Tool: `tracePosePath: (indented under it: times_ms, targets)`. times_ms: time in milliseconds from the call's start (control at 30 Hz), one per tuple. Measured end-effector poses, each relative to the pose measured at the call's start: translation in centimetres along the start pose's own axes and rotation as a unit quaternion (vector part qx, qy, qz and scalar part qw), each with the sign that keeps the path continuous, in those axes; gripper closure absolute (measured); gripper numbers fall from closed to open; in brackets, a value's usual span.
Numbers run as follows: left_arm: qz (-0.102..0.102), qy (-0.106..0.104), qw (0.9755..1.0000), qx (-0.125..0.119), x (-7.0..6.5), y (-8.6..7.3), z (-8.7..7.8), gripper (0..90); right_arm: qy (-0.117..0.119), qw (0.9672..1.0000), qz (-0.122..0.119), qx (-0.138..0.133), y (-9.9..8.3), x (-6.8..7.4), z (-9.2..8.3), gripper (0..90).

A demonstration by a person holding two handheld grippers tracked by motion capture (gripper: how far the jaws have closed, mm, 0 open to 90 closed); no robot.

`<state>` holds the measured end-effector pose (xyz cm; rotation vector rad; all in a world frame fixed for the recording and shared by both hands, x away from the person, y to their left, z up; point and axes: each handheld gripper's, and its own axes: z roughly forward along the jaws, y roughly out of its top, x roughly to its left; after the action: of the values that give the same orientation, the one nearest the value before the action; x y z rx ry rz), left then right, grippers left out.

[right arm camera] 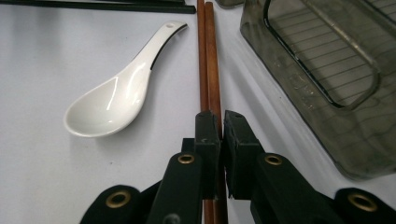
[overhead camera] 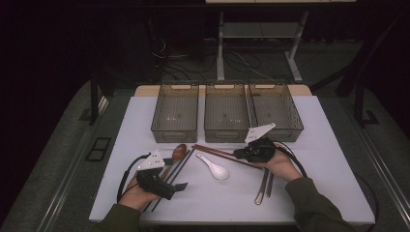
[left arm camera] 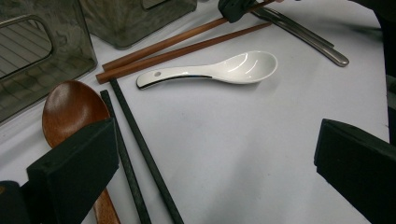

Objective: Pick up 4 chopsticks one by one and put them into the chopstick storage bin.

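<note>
A pair of brown wooden chopsticks (overhead camera: 220, 154) lies slantwise in front of the bins. My right gripper (overhead camera: 238, 153) is shut on their right part, and in the right gripper view its jaws (right arm camera: 222, 116) pinch the brown chopsticks (right arm camera: 209, 70) low over the table. A white ceramic spoon (overhead camera: 213, 167) lies just to the near side of them. At the front left my left gripper (overhead camera: 180, 186) stands open with bare table between its jaws (left arm camera: 215, 177). Beside it lie a wooden spoon (left arm camera: 70, 109) and two black chopsticks (left arm camera: 140, 154).
Three grey see-through bins (overhead camera: 175, 130) (overhead camera: 226, 131) (overhead camera: 295, 126) stand in a row at the back of the white table (overhead camera: 314, 145). Metal cutlery (overhead camera: 263, 186) lies near the person's right wrist. Cables trail from both grippers.
</note>
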<state>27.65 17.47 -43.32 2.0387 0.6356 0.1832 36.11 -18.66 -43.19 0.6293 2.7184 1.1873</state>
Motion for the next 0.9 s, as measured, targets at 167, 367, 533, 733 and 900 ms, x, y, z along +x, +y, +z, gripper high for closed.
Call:
tracePosePath:
  times_ms: [167,367,533,733,900]
  targets:
    - [-0.002,0.002,1.0000,0.002,0.1,-0.2,-0.1,0.0,0.001,1.0000,-0.001,-0.009,0.1,0.3,-0.8,84.9]
    - [-0.007,0.003,1.0000,-0.003,0.1,-0.5,-0.2,0.0,0.006,0.9998,0.000,-0.017,0.2,0.7,-1.4,84.9]
    - [-0.007,0.003,1.0000,-0.005,0.0,-0.5,-0.3,0.0,0.011,0.9996,0.005,-0.027,0.4,0.9,-2.0,84.9]
    - [-0.008,0.004,0.9999,-0.006,-0.1,-0.4,-0.4,0.0,0.011,0.9995,0.005,-0.029,0.9,1.2,-2.7,84.9]
    - [-0.010,0.005,0.9999,-0.009,-0.1,-0.4,-0.4,0.0,0.011,0.9991,0.008,-0.039,1.2,1.1,-3.4,84.9]
